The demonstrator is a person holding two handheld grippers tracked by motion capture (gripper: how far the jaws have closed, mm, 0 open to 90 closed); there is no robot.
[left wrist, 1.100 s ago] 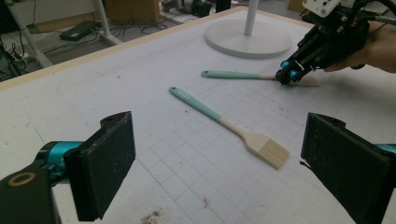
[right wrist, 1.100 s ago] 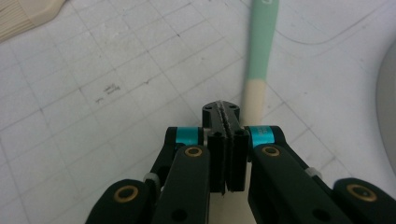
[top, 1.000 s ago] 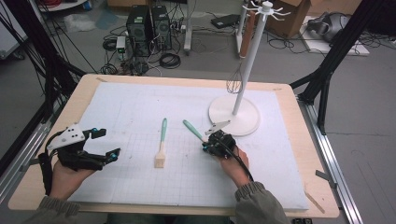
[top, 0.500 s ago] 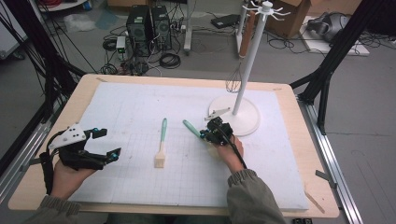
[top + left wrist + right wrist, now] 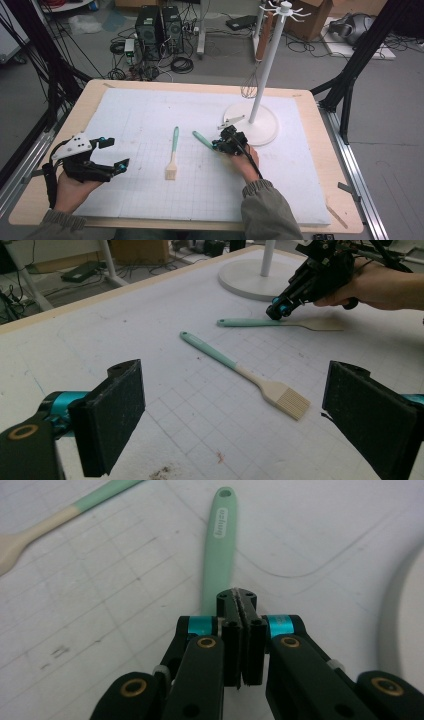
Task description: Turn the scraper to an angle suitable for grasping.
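A spatula point(image 5: 202, 139) with a mint handle lies on the white mat point(image 5: 150, 115), and its beige blade point(image 5: 320, 325) points toward the person's hand. My right gripper point(image 5: 218, 145) is shut, its pads pressed together with nothing seen between them. Its tip point(image 5: 239, 596) sits just over the spatula's handle point(image 5: 218, 545), near where handle and blade meet point(image 5: 276, 314). A pastry brush point(image 5: 172, 159) with a mint handle and beige bristles point(image 5: 290, 402) lies left of the spatula. My left gripper point(image 5: 116, 152) rests at the mat's left side, open and empty point(image 5: 240, 410).
A white stand point(image 5: 260, 127) with a round base and tall pole stands just beyond the right gripper. A wire whisk point(image 5: 248, 89) hangs from it. A small metal utensil point(image 5: 231, 120) lies at the base's left rim. The wooden table edge point(image 5: 340, 200) runs around the mat.
My right hand has moved a little away from the person and slightly left, toward the stand's base. The left gripper, the brush and the spatula have stayed put.
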